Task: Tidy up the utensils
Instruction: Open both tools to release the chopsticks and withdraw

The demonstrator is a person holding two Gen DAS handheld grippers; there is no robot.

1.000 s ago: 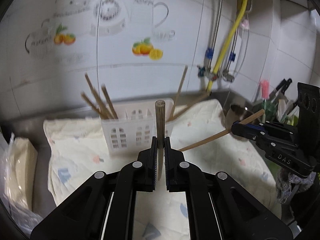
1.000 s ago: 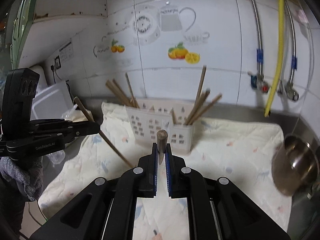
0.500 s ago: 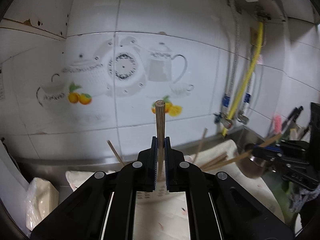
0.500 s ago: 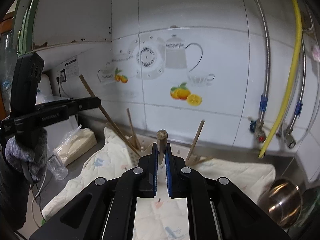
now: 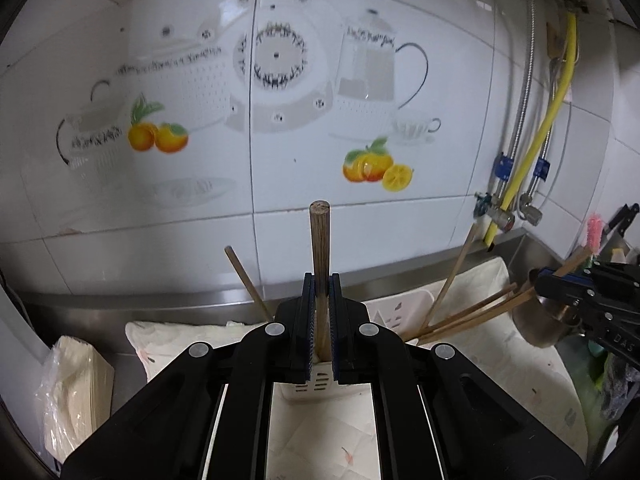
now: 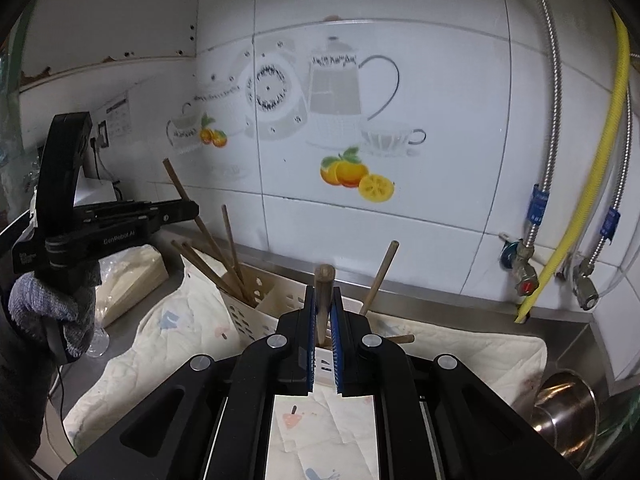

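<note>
Wooden chopstick (image 5: 320,264), round-ended, clamped upright between the blue-padded jaws of the left gripper (image 5: 320,308); its blunt top stands against the tiled wall (image 5: 360,12). Second wooden chopstick (image 6: 323,296), same make, clenched likewise in the right gripper (image 6: 323,320), its rounded tip just clearing the pads. White plastic utensil caddy (image 6: 256,320), slotted sides, standing on a cream patterned cloth (image 6: 460,352) spread over the steel counter (image 6: 568,324), toward the counter's back edge and directly beyond both sets of jaws. Caddy contents: one group of brown chopsticks (image 6: 228,256) leaning out of its left compartment, one single stick (image 6: 382,276) leaning from the right side, with another lying low beside it. From the left wrist view the right gripper appears at the cloth's right edge, its chopstick running down toward several sticks fanned out of the caddy. From the right wrist view the left gripper shows at the cloth's left edge, carried by a hand in a grey knit glove (image 6: 52,312), its chopstick slanting down toward the caddy's left compartment. Steel pot (image 6: 568,416) at the counter's right end, beside the cloth. Bagged pale block (image 5: 76,392) at the counter's left end. Yellow hose (image 6: 588,184) and braided metal hoses (image 6: 550,120) hang on the wall at right.
</note>
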